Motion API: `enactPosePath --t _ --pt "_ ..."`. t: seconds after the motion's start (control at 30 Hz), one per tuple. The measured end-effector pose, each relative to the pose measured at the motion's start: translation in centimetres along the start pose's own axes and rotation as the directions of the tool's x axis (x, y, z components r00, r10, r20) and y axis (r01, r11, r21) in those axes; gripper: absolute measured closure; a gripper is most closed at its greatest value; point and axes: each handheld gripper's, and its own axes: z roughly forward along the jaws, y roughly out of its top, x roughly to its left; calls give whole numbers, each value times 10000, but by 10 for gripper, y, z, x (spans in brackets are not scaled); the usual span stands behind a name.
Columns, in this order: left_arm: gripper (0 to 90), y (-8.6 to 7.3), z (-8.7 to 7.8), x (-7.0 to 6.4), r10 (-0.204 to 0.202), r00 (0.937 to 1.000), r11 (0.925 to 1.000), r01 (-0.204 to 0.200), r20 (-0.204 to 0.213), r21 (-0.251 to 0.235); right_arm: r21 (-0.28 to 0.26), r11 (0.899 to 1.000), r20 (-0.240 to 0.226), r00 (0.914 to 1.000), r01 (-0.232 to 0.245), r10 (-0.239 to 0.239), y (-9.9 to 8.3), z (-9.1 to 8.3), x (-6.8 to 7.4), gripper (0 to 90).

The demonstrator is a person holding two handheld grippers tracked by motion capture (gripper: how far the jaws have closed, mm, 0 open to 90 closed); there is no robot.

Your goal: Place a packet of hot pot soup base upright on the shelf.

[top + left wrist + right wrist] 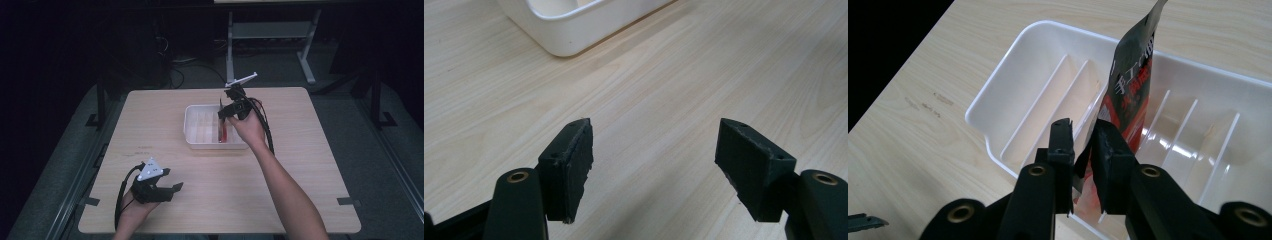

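Item: red-and-black packet [1128,95], pinched by its lower edge in my right claw [1083,135], jaws drawn narrow on the foil. It stands nearly upright over the white divider tray [192,137], toward the tray's right end, its bottom down among the ribs.

Item: left claw [654,150], jaws wide, holding nothing, resting at the near left of the counter [310,165], well apart from the tray.

Step in hand, as I judge it: seating the packet on edge in one slot between two ribs [1073,95]. To do it well I keep the packet parallel to the ribs, lower straight, and release only once the bottom edge sits on the tray floor; a slanted entry would ride over a rib and fold the foil.

Edges: the tray's near rim lies just under my right jaws, and I cannot tell whether they touch it. The thin ribs stand close either side of the packet.

Open room: bare counter near, left and right of the tray; withdrawal goes up and toward me.
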Motion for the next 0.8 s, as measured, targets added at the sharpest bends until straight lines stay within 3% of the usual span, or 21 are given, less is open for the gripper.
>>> enactPosePath --t 0.8 --pt "309 0 0 1 -21 10000 10000 21 -44 -33 -17 9996 -247 9993 294 -294 -5 -14 0 686"
